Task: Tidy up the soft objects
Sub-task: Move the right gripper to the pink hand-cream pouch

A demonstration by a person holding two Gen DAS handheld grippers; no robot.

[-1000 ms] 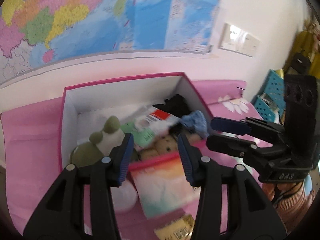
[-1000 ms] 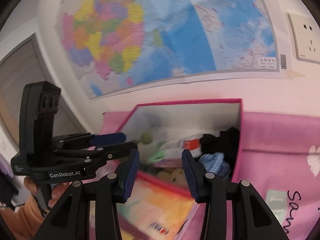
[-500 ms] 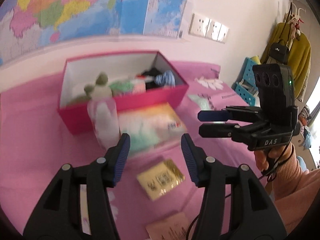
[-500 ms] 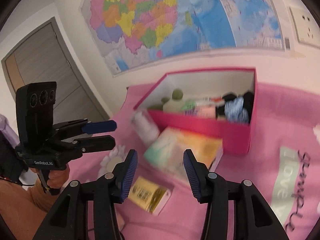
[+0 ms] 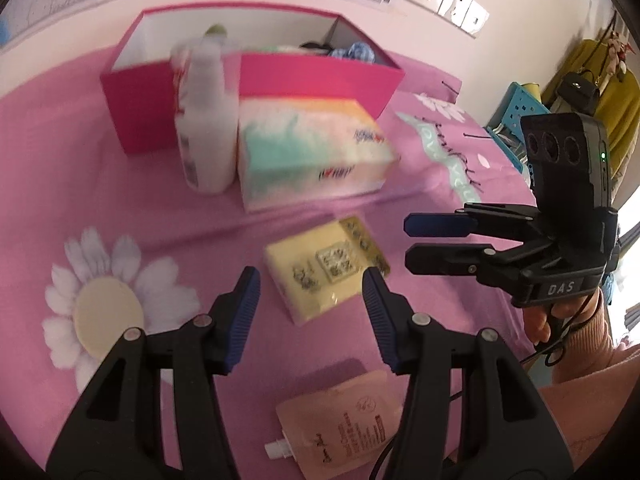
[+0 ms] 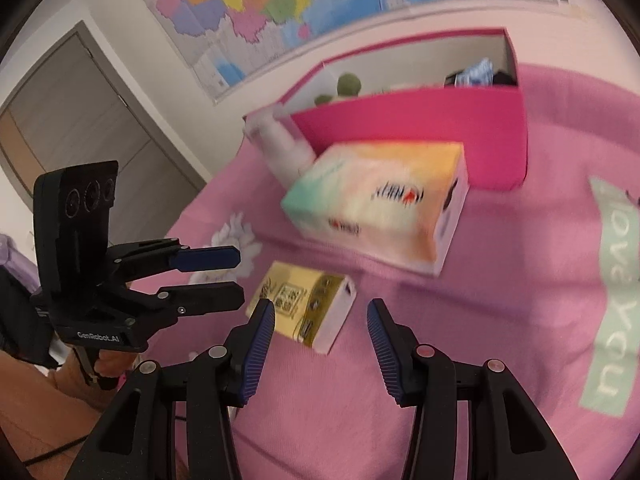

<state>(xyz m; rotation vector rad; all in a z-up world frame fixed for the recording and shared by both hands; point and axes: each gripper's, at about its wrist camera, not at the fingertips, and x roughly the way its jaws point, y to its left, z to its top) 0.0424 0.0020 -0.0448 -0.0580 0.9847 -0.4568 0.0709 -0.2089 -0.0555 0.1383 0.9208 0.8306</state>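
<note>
1. Several soft things lie in the pink box (image 5: pixel 320 76), but its front wall hides most of them: only a blue cloth (image 5: pixel 356 51), something black beside it and a green plush top (image 6: pixel 349 83) show above the rim.
2. Blur smears the tissue pack (image 5: pixel 308 152) and the white bottle (image 5: pixel 206 136) that stand against the box's front; their print cannot be read.
3. A yellow packet (image 5: pixel 326 270) lies alone on the pink bedcover (image 5: pixel 60 152), near the tissue pack and apart from it, with bare cover on every side.
4. A spouted pouch (image 5: pixel 340 426) is partly cut off behind the left gripper's finger.
5. The left gripper (image 5: pixel 311 308) tilts down over the yellow packet, jaws spread and just widened, nothing between them.
6. The right gripper (image 6: pixel 320 334) angles down beside the same packet, jaws apart, gripping nothing.
</note>
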